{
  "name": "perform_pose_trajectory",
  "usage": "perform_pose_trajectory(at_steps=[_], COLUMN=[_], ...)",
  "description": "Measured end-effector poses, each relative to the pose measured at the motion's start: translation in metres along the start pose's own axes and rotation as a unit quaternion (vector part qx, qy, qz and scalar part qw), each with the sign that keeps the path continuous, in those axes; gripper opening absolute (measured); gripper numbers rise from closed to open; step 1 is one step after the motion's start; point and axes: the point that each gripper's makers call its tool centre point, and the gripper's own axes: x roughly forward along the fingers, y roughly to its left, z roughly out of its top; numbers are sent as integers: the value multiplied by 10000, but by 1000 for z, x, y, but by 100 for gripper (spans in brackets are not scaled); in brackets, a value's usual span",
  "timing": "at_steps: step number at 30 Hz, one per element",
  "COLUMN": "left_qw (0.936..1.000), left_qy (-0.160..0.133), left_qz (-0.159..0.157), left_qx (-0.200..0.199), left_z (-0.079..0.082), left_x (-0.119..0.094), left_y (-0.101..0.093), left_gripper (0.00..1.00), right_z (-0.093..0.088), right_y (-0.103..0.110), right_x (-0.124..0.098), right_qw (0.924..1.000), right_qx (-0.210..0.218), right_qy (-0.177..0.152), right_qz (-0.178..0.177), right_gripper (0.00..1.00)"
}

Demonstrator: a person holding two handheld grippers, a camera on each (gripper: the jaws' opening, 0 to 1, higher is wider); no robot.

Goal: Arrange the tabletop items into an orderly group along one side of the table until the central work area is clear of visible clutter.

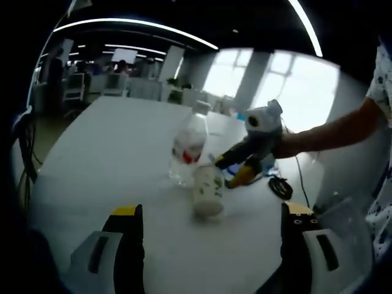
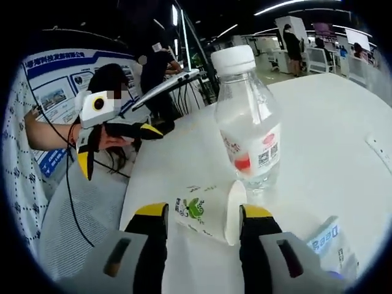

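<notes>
Right gripper (image 2: 199, 222), jaws narrow, straddles the tipped cup (image 2: 208, 214); bottle (image 2: 248, 122) upright just beyond. Left gripper (image 1: 211, 223) wide, well back.

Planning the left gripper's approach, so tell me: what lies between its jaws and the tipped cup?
Only bare table; in the left gripper view nothing sits between the left gripper and the cup.

Blue-and-white packet (image 2: 327, 242) at lower right of right gripper view: letters "Dee" legible, rest cut off. Water bottle (image 2: 247, 116) label: red mark and a QR-type code, small print too fine to read. Paper cup (image 2: 205, 213) lying on its side: green printed design, no legible words. Wall poster (image 2: 58, 82) with blue header: characters too blurred to read.
</notes>
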Motion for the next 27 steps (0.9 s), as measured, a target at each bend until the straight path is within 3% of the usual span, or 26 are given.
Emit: perform_pose_trajectory(at_steps=[11,17,24,27], left_qw=[10000,10000,10000,10000], left_qy=[40,57,75,71], left_qz=[23,9,-13,-25], left_qx=[-17,-19,-13,-21], left_z=[-6,-8,-10,-10], left_x=[0,2,5,5], left_y=[-1,-2,-4,-5], left_gripper=[88,87,87,86], right_z=[2,3,6,2], right_y=[2,7,17,21], right_x=[1,1,-1,0], right_qw=[9996,9990,9975,9970], right_qx=[155,154,171,202], right_qy=[-85,-108,-154,-57], right_qz=[224,410,664,739], right_gripper=[30,12,0,0])
